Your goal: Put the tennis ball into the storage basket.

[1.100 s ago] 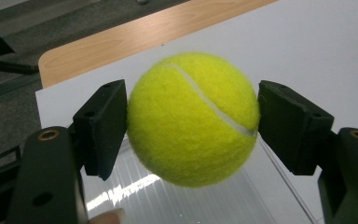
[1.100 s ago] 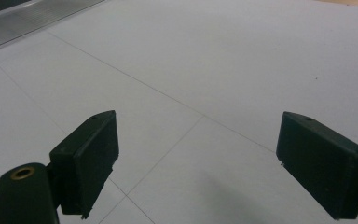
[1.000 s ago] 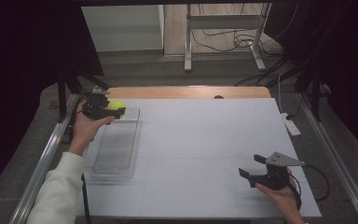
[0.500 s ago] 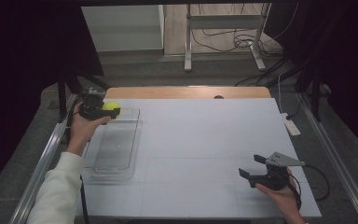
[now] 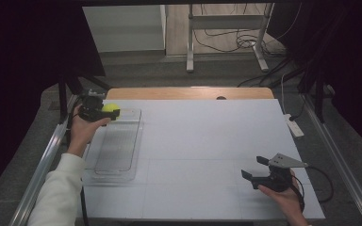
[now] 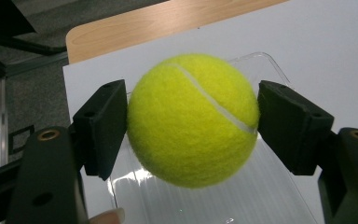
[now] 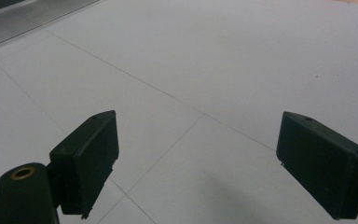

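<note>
My left gripper [image 6: 193, 121] is clamped on the tennis ball [image 6: 192, 119], held above the far end of the clear tray [image 5: 116, 146]; my right gripper [image 7: 200, 163] idles wide open and empty over the table [image 5: 207, 141]. Risk: ball's fuzzy and round, could squirt out or bounce off the tray if I let go high

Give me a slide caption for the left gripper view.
Left gripper clamps a yellow tennis ball above a clear tray.
</note>
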### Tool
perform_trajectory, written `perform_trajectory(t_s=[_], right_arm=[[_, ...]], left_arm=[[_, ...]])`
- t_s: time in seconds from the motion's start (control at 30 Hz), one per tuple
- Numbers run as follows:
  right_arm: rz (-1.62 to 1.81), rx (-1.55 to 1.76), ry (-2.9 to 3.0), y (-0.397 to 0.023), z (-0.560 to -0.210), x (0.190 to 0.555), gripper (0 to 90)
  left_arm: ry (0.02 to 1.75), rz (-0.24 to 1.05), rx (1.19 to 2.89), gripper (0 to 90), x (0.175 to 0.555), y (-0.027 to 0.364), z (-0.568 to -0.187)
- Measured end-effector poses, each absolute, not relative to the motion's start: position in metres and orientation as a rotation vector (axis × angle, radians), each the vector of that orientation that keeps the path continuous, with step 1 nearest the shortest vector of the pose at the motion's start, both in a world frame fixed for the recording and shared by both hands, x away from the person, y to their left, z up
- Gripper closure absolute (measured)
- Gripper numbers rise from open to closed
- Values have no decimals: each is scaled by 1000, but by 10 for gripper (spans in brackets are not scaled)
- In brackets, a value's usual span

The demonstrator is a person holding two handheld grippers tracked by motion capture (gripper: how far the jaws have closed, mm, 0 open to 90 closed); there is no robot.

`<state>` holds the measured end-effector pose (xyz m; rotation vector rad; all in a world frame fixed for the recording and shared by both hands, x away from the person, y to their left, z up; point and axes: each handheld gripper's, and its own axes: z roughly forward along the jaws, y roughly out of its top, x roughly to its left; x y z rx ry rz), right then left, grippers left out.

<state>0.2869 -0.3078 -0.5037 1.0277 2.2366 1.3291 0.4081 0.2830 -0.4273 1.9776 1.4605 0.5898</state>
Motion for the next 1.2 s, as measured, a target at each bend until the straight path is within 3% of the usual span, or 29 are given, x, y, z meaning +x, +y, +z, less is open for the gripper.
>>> perform_trajectory(t_s=[1.2], right_arm=[[1324,1030,2238,-308,-505,287,128]], left_arm=[[1512,571,2014,275,421,284,-445]])
